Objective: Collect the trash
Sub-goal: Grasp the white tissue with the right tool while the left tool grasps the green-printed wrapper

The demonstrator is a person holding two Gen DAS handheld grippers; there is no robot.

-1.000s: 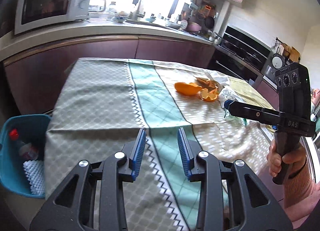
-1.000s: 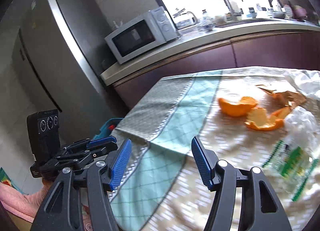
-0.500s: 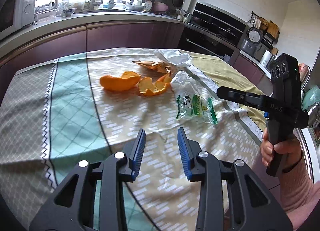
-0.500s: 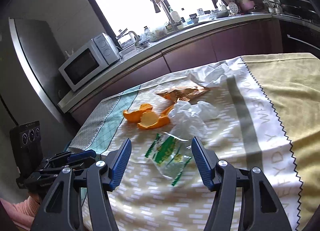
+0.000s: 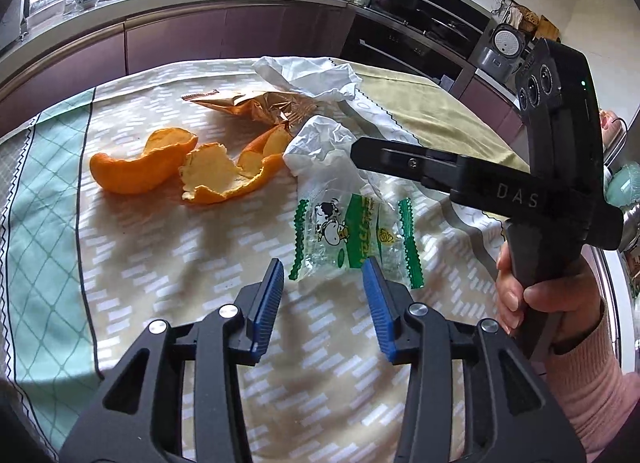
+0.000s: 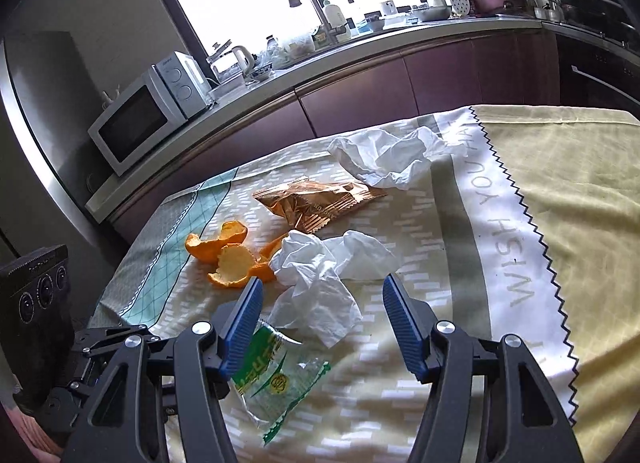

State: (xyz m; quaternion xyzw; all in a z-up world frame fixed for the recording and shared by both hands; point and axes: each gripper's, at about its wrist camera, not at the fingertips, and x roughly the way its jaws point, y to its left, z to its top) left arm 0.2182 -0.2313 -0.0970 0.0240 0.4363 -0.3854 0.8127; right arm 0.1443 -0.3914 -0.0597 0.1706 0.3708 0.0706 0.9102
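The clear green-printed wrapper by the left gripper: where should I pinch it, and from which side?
Pinch the clear wrapper at its near serrated corner, coming from the near table edge. It lies flat, and the open left gripper already faces it. The crumpled tissue crowds its far end.

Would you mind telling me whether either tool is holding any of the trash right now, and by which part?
Nothing is held. The left tool is open before the clear wrapper; the right tool is open around the crumpled tissue.
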